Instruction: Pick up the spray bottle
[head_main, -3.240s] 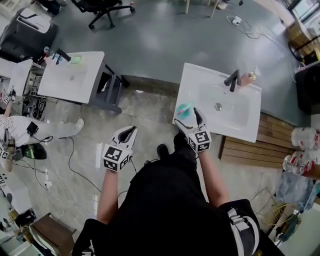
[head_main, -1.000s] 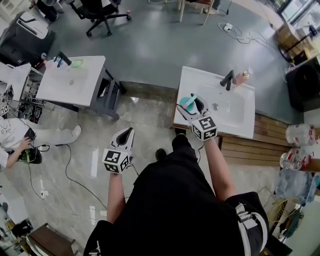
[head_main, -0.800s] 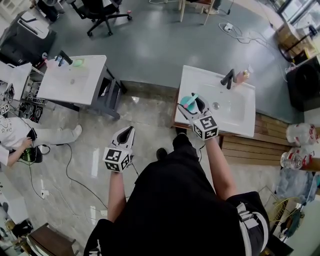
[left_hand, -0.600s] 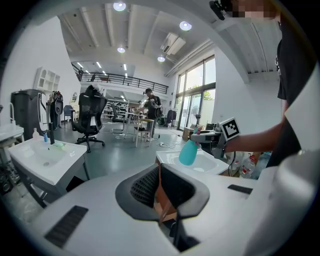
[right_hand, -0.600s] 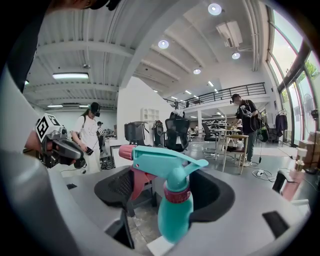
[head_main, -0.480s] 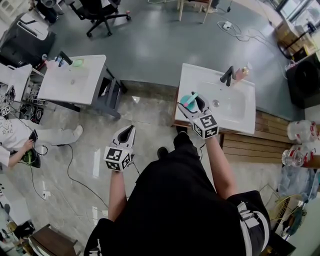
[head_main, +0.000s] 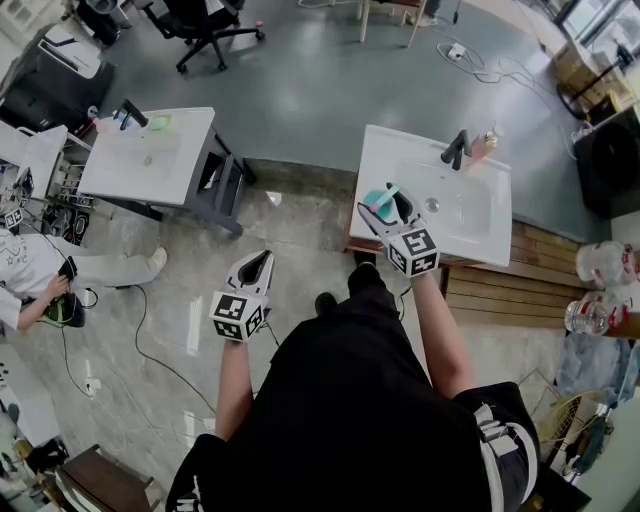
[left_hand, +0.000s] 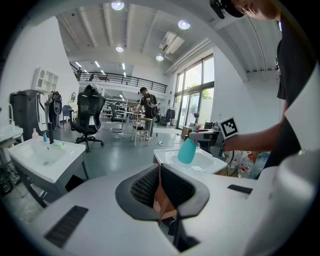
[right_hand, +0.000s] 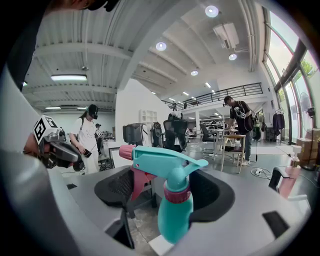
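From above, the right claw (head_main: 384, 204) covers most of the spray bottle (head_main: 372, 200); only its teal head and a bit of pink peek past it. In the right gripper view the bottle's base drops out of sight behind the gripper's own body. Beside the faucet (head_main: 458, 150) on the sink counter (head_main: 390, 155) stands a small pinkish thing (head_main: 487, 143), too small to name. The green thing (head_main: 158, 122) on the other sink is just as hard to tell. A person in white (head_main: 25, 262) is cut by the left edge, and the water bottles (head_main: 600, 268) by the right.
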